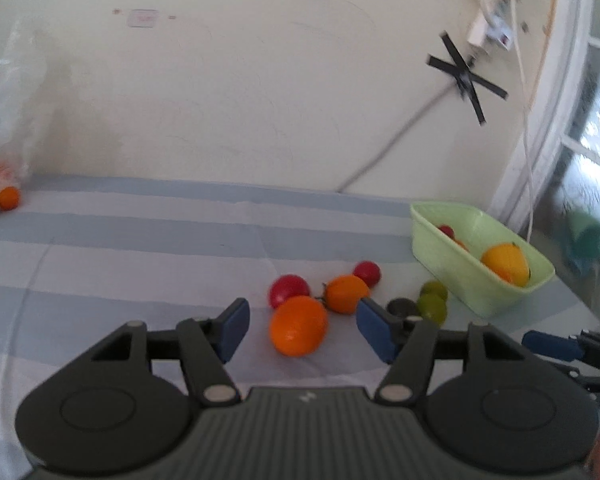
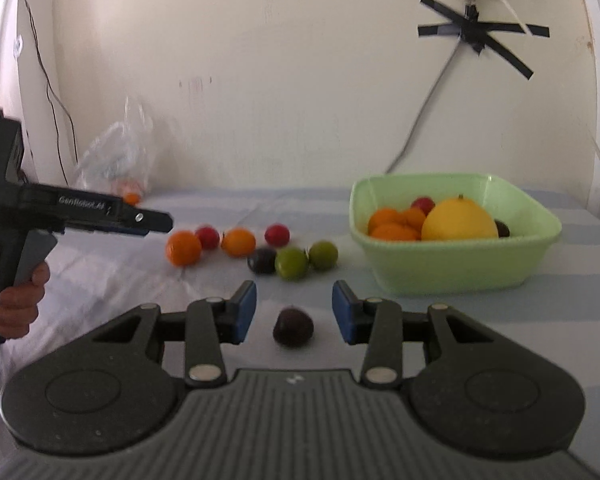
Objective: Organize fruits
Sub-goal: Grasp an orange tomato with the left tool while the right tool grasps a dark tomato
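your left gripper (image 1: 302, 330) stands with its blue-padded fingers (image 1: 231, 332) apart and nothing pressed between them; a round orange fruit (image 1: 299, 325) lies on the cloth in the gap ahead, clear of both pads. just behind it sit a red round fruit (image 1: 289, 289) and a second orange fruit with a small stalk (image 1: 346, 293), with a smaller red fruit (image 1: 367, 273) behind that one. to the right of the right-hand pad lie a dark round fruit (image 1: 402, 307) and two green round fruits (image 1: 433, 307), close together. your right gripper (image 2: 294, 312) also has its blue pads (image 2: 244, 314) parted, gripping nothing; a dark purple round fruit (image 2: 293, 327) rests on the cloth between them, apart from either pad. beyond it the same scattered row of orange, red, green and dark fruits lies on the pale blue and white striped cloth (image 2: 100, 272). to the right of that row stands the light green plastic tub (image 2: 452, 268), holding a large yellow-orange fruit (image 2: 458, 220), several small orange fruits (image 2: 392, 224), a red one (image 2: 423, 203) and a dark one at the far side. in the right wrist view your hand (image 2: 18, 300) grips the handle of the left gripper at the left edge. far back on the left a clear plastic bag (image 2: 116, 156) leans by the cream wall (image 2: 280, 80), with a small orange fruit (image 1: 7, 197) at its foot.
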A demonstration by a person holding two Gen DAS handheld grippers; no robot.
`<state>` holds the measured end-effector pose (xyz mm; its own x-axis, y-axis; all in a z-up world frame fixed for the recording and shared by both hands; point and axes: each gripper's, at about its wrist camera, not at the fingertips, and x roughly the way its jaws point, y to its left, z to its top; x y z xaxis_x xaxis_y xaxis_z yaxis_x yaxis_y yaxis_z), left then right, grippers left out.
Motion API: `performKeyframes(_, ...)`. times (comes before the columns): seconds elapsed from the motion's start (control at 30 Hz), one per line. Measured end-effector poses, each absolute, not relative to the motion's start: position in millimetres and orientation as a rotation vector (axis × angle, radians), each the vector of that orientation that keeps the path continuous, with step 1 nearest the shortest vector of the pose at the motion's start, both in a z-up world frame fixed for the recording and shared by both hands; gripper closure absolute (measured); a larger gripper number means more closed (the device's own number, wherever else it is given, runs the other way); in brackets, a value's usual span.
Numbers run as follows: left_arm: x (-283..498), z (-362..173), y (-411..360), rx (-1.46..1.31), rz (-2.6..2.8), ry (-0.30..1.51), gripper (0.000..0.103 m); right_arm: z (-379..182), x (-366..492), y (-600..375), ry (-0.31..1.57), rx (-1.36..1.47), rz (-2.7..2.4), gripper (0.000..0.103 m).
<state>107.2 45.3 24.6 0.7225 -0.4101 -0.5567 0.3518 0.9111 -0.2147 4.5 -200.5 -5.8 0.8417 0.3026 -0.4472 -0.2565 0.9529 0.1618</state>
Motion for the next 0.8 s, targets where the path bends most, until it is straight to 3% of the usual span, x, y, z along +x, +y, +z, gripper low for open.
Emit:
performKeyframes(0.1,112,17,30,-0.041,-0.414,0.636,0.043,-13,8,-195,0.535,0.065,0.280,0.058)
performKeyframes(0.27,115,3,27,0.007,-0.369,0.658,0.067,-23,17,-186,0.602,0.029,0.281,0.059)
performKeyframes(0.33,114,4,32,-0.021,-0.373,0.664,0.068,-23,18,-182,0.606,-0.003,0.276,0.061)
performKeyframes(0.37,112,5,34,-0.041,-0.379,0.670,0.068,-23,18,-179,0.603,-0.018,0.274,0.074)
performKeyframes(0.4,107,7,36,-0.063,-0.391,0.671,0.068,-22,17,-179,0.601,-0.015,0.282,0.076)
performKeyframes(0.6,58,25,30,-0.098,-0.560,0.616,0.068,-15,-5,-179,0.537,0.044,0.361,0.076)
performKeyframes(0.8,38,10,15,-0.052,-0.604,0.669,0.068,-21,-17,-169,0.550,-0.013,0.387,0.076)
